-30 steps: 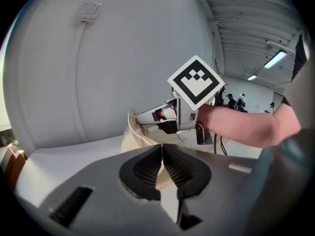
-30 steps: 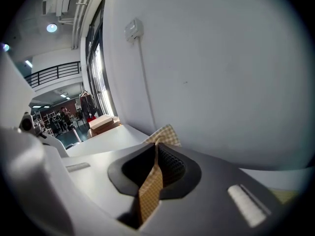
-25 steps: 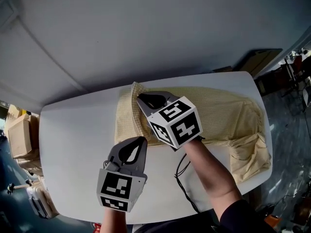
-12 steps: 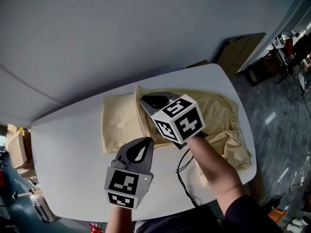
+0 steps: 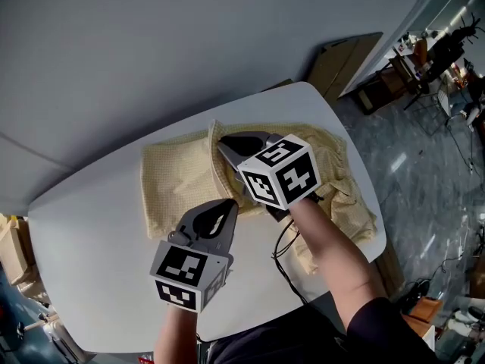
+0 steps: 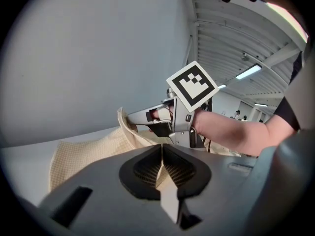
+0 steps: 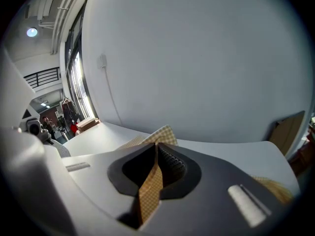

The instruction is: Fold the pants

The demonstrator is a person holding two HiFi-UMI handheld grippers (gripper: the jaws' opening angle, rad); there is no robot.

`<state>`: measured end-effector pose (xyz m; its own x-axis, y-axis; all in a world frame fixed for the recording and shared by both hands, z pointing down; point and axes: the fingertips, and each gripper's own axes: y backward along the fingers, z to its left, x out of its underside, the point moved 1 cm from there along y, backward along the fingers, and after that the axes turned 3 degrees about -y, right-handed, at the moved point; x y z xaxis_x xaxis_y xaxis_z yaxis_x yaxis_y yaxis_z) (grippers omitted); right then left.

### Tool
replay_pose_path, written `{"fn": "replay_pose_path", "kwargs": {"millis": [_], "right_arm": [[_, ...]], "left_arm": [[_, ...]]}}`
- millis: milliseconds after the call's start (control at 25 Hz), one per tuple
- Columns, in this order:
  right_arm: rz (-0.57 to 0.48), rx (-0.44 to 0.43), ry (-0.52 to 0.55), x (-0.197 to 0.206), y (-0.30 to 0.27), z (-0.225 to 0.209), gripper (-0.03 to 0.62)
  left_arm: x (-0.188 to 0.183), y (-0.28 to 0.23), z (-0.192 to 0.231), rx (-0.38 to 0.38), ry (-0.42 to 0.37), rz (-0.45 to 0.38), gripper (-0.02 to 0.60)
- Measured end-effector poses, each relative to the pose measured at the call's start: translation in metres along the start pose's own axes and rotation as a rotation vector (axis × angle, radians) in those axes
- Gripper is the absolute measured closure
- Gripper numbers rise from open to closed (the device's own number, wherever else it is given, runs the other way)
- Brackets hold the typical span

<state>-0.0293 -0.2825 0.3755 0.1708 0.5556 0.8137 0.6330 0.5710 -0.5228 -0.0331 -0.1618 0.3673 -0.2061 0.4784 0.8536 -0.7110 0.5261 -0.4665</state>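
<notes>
Both jaw pairs are clamped tight on fabric: the left gripper [image 5: 221, 209] at frame centre and the right gripper [image 5: 221, 147] just above it each pinch a raised edge of the pale yellow checked cloth pants [image 5: 178, 184], which lie across the white rounded table [image 5: 83, 233], likely so that edge can be folded over.

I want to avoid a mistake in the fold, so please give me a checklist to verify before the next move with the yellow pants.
1. Left gripper shut on the pale yellow checked fabric pants: ok.
2. Right gripper shut on the pants' edge: ok.
3. Bare part of the white round-cornered table beside the pants for laying the fold: ok.
4. Thin black cable apart from the fabric: cannot tell.
5. Pants' far end fully on the table: cannot tell, partly hidden.
</notes>
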Motion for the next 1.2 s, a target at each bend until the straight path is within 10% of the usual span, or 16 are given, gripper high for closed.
{"fn": "replay_pose_path", "kwargs": {"millis": [800, 1200], "right_arm": [[-0.028, 0.04, -0.084, 0.02, 0.129, -0.133, 0.572], [0.015, 0.021, -0.153, 0.062, 0.16, -0.203, 0.566]], "left_arm": [[-0.052, -0.111, -0.121, 0.071, -0.043, 0.011, 0.569], [-0.04, -0.185, -0.165, 0.073, -0.15, 0.158, 0.568]]}}
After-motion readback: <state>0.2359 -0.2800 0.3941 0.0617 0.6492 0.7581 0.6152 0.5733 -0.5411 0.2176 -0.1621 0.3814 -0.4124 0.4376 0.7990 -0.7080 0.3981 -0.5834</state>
